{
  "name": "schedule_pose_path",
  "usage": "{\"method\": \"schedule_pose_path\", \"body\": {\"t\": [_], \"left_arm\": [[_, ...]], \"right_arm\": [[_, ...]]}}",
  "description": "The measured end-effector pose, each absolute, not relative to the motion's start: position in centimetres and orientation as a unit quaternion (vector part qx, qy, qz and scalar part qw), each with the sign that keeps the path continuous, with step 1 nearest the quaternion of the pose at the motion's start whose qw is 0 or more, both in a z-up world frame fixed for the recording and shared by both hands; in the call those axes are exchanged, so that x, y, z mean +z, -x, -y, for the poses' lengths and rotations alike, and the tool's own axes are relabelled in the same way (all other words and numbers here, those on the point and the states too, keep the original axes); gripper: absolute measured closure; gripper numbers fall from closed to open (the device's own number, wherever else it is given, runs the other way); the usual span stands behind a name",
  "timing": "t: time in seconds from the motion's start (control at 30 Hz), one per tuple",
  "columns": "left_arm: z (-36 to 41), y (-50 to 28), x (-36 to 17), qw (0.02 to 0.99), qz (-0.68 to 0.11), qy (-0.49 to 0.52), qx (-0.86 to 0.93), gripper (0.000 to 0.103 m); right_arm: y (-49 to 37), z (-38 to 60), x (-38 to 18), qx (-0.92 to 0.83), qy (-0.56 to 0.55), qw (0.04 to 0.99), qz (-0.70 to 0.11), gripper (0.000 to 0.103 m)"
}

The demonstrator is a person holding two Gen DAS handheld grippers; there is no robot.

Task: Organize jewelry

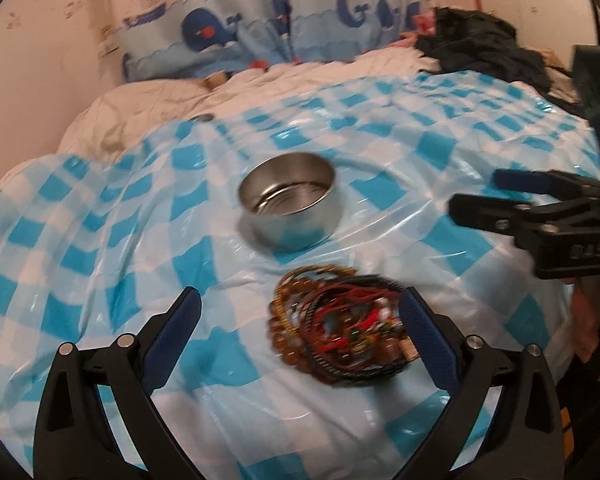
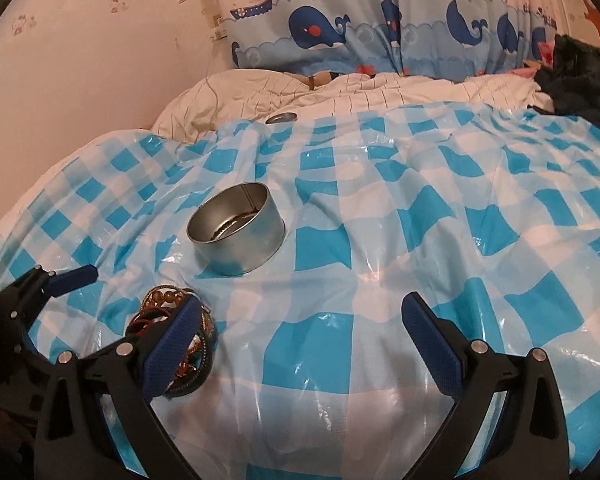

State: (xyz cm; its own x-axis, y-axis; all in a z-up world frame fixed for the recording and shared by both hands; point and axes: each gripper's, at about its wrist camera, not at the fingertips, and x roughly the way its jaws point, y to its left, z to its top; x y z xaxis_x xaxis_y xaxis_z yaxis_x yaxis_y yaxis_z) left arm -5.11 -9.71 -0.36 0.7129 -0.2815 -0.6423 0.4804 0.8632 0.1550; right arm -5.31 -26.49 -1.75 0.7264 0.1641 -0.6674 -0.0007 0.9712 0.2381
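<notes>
A pile of bracelets and bead strings [image 1: 336,320], amber, red and black, lies on the blue-and-white checked plastic cloth [image 1: 100,240]. An empty round metal tin [image 1: 290,204] stands just beyond it. My left gripper [image 1: 300,308] is open, low over the cloth, with its right finger beside the pile's right edge. My right gripper [image 2: 300,312] is open and empty over bare cloth, to the right of the pile [image 2: 172,324], which its left finger partly hides. The tin also shows in the right wrist view [image 2: 236,228]. The right gripper shows in the left view [image 1: 540,208], the left gripper in the right view [image 2: 52,280].
The cloth covers a bed with a white striped duvet [image 2: 340,92]. A whale-print curtain [image 2: 360,28] hangs behind. Dark clothing [image 1: 480,44] is heaped at the far right. A small metal lid [image 2: 280,119] lies at the cloth's far edge.
</notes>
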Motion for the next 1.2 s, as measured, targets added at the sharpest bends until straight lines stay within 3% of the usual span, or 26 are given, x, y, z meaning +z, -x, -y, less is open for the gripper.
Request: {"method": "schedule_pose_path", "body": {"t": [0.1,0.27,0.43,0.87,0.9,0.97,1.0,1.13,1.2], "left_arm": [[9.7,4.6,-0.9,0.907,-0.332,-0.158,-0.206,0.022],[8.5,3.7,-1.6,0.892,-0.361,-0.113,-0.249,0.077],[8.9,4.0,-1.8,0.887,-0.363,-0.130,-0.256,0.102],[7.0,4.0,0.5,0.898,-0.334,-0.083,-0.273,0.100],[7.2,3.9,0.2,0.896,-0.340,-0.088,-0.271,0.095],[7.9,3.7,-0.4,0.893,-0.353,-0.102,-0.260,0.044],[8.1,3.8,-0.5,0.896,-0.348,-0.111,-0.253,0.039],[8.5,3.7,-1.1,0.890,-0.357,-0.117,-0.259,0.040],[8.7,3.4,-1.8,0.882,-0.374,-0.119,-0.261,0.067]], "right_arm": [[5.2,26.6,-1.8,0.048,-0.124,0.919,-0.372,0.007],[5.2,26.8,-2.0,0.051,-0.128,0.917,-0.375,0.007],[5.0,26.7,-2.4,0.053,-0.133,0.913,-0.381,0.007],[4.8,26.7,-3.0,0.057,-0.141,0.909,-0.389,0.007],[4.7,26.7,-3.0,0.057,-0.141,0.908,-0.390,0.007],[4.7,26.6,-3.1,0.059,-0.142,0.907,-0.392,0.007],[4.7,26.6,-3.1,0.060,-0.143,0.907,-0.392,0.007],[4.7,26.5,-3.2,0.060,-0.144,0.907,-0.392,0.007],[4.7,26.6,-3.2,0.060,-0.144,0.906,-0.393,0.007]]}}
